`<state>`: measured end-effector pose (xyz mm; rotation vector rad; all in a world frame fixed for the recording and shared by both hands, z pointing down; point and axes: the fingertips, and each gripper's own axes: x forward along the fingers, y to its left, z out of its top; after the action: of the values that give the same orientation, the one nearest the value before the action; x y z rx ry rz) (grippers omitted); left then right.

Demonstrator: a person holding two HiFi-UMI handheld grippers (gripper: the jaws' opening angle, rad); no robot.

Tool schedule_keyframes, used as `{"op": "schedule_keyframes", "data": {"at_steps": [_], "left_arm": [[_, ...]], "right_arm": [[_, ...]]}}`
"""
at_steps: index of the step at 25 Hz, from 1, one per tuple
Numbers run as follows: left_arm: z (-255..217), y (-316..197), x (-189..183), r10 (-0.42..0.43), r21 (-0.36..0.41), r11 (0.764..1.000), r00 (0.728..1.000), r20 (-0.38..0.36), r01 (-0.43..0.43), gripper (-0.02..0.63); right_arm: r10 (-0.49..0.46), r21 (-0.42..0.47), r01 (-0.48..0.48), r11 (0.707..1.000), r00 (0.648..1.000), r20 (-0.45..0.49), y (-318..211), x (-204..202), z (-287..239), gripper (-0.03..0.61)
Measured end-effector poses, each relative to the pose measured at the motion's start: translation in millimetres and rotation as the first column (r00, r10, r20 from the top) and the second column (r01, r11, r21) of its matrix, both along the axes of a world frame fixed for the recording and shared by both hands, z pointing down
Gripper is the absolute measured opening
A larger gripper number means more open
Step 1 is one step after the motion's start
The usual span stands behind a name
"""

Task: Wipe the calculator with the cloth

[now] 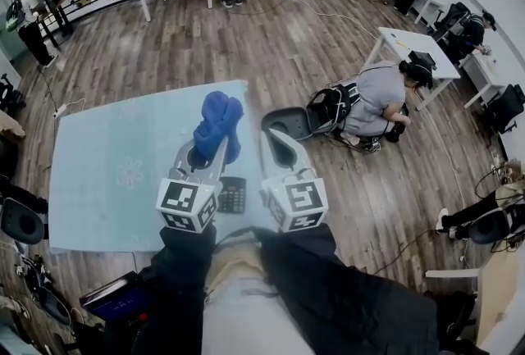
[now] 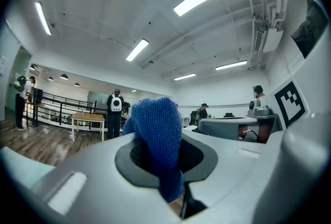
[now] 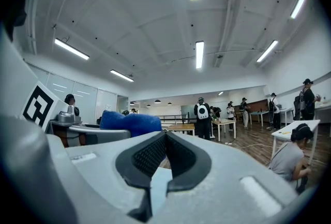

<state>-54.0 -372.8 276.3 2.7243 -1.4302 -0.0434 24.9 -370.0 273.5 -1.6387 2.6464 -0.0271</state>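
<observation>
A: Why's the cloth [image 1: 219,122] up off the table [image 1: 98,181]?
B: We've got the left gripper [image 1: 210,153] clamped on it, prob. to bring it down on the calculator [image 1: 233,194], which lies just behind both grippers. Right gripper [image 1: 277,142] is closed on nothing, free to steady it.
A: Any labels?
B: None legible; calc keys too small.

In the middle of the frame my left gripper [image 1: 210,155] is just left of my right gripper [image 1: 280,142], and the cloth [image 1: 218,124] stands between its jaws. Lower down, the calculator [image 1: 232,194] lies on the table [image 1: 107,173], between both grippers.
</observation>
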Motion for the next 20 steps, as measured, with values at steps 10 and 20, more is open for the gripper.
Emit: {"op": "schedule_keyframes", "data": {"at_steps": [10, 20], "left_arm": [[3, 6, 2, 0.003, -0.008, 1.000, 1.000, -0.005, -0.003, 0.052], [4, 12, 4, 0.011, -0.015, 1.000, 1.000, -0.014, -0.011, 0.052]], "right_arm": [[-0.006, -0.014, 0.006, 1.000, 1.000, -0.012, 9, -3, 5, 0.000], [0.003, -0.017, -0.003, 1.000, 1.000, -0.027, 16, -2, 6, 0.000]]}}
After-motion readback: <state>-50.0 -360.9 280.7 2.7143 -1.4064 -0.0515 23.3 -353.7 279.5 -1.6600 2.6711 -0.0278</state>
